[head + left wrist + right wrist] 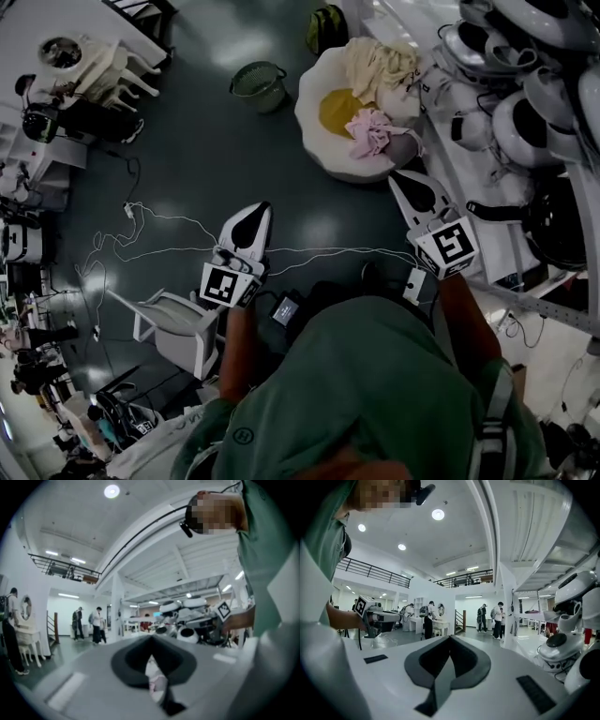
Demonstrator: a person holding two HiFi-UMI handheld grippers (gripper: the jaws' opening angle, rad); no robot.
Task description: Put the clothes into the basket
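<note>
The floor [202,164] is dark and glossy, mirroring the lamps. The basket [258,84] looks like ribbed green plastic. The clothes [373,133] are soft, crumpled cloth. The left tongs [262,208] and right tongs [396,177] have smooth white plastic shells with matt dark insets.

A pale pinkish patch [155,679] in the slit of the left hand-held gripper [151,641] is too blurred to name (cloth or background), and white robot shells [553,84] run off the head view's right edge.

On the dark floor [187,159] below you stands a white chair [173,323], with thin white cables [187,222] trailing just beside it. White robot shells [511,122] crowd your right.
</note>
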